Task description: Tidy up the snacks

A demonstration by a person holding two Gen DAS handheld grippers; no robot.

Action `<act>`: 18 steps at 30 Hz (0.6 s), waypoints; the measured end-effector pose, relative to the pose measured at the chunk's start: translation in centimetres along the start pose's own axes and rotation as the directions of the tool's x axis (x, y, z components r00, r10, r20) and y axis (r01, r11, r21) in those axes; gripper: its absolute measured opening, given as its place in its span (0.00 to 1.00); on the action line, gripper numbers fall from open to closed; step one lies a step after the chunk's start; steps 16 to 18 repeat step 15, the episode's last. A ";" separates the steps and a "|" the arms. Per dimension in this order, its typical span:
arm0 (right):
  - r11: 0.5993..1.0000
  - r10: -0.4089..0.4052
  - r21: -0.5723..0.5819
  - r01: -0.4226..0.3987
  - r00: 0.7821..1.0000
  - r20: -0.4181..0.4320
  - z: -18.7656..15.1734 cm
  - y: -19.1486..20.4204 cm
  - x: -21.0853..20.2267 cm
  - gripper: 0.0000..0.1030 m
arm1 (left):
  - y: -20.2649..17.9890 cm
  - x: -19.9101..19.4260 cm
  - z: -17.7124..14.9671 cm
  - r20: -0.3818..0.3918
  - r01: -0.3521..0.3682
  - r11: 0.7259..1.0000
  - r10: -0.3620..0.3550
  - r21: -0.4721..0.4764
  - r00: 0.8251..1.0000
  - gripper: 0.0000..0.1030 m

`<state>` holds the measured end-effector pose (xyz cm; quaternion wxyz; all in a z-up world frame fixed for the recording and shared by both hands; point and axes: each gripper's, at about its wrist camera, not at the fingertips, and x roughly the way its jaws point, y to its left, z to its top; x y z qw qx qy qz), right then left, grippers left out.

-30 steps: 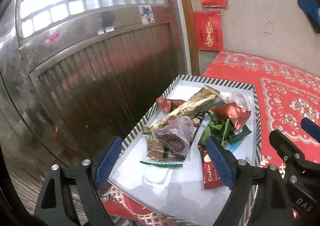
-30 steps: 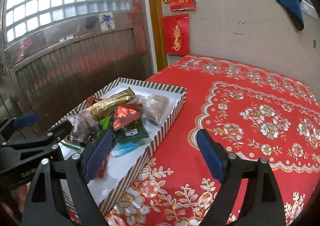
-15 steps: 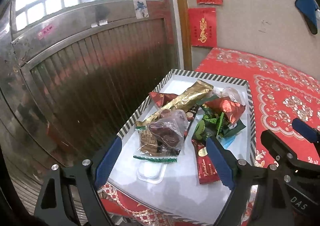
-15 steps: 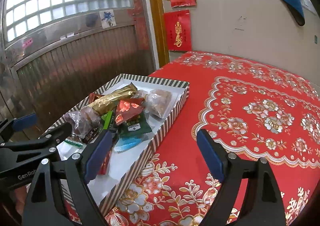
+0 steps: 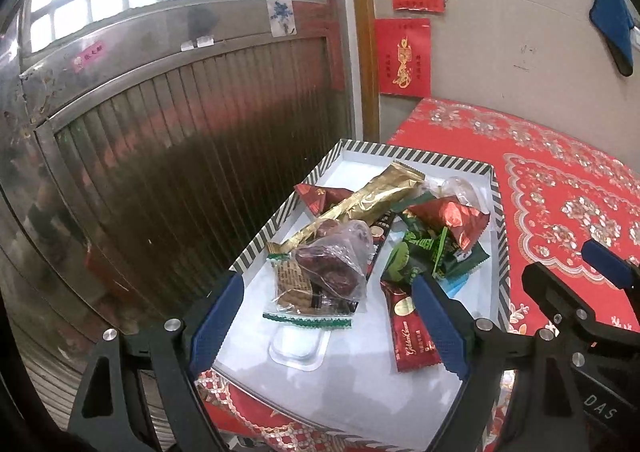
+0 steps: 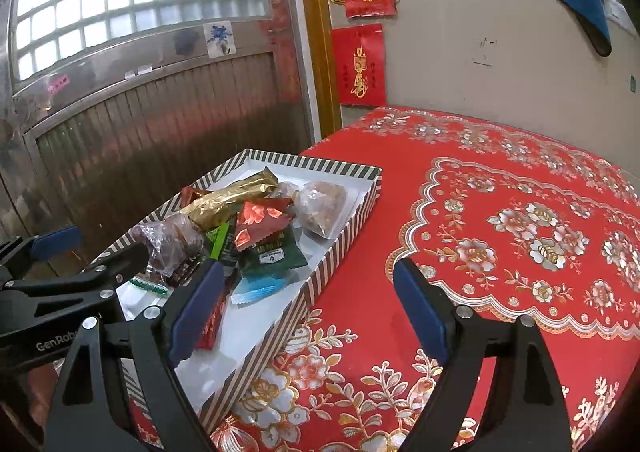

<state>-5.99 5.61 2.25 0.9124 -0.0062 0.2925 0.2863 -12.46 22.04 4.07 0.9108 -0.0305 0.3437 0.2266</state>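
While I hold both released, empty, left gripper (image 5: 326,326) hovers over striped box (image 5: 500,212), right gripper (image 6: 308,306) just beside it.

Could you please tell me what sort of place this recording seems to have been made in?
Probably a lived-in home, near its entrance. A table with a red floral tablecloth holds a striped box of snacks, beside a metal door with glass blocks above, and red paper decorations hang on the wall.

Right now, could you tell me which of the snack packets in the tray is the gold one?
The long gold foil packet, lying diagonally over the pile; the others are red, green or clear.
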 end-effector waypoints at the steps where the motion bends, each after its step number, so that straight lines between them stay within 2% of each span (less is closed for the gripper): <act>1: 1.000 0.000 0.001 0.000 1.000 -0.001 0.0 0.0 0.0 0.85 | 0.0 0.1 0.0 0.000 0.005 1.000 -0.005 -0.001 1.000 0.85; 8: 1.000 0.004 0.009 -0.004 1.000 -0.010 -0.1 -0.1 0.3 0.85 | 0.4 0.3 -0.1 0.020 0.035 0.999 -0.035 -0.017 0.999 0.85; 10: 1.000 0.005 0.010 -0.005 1.000 -0.010 -0.2 -0.1 0.3 0.85 | 0.2 0.2 -0.2 0.046 0.024 1.000 -0.024 -0.007 0.999 0.85; 18: 1.000 0.007 0.008 -0.007 1.000 -0.006 -0.2 0.0 0.3 0.85 | -0.2 0.2 -0.5 0.068 0.004 1.000 -0.005 0.013 0.998 0.83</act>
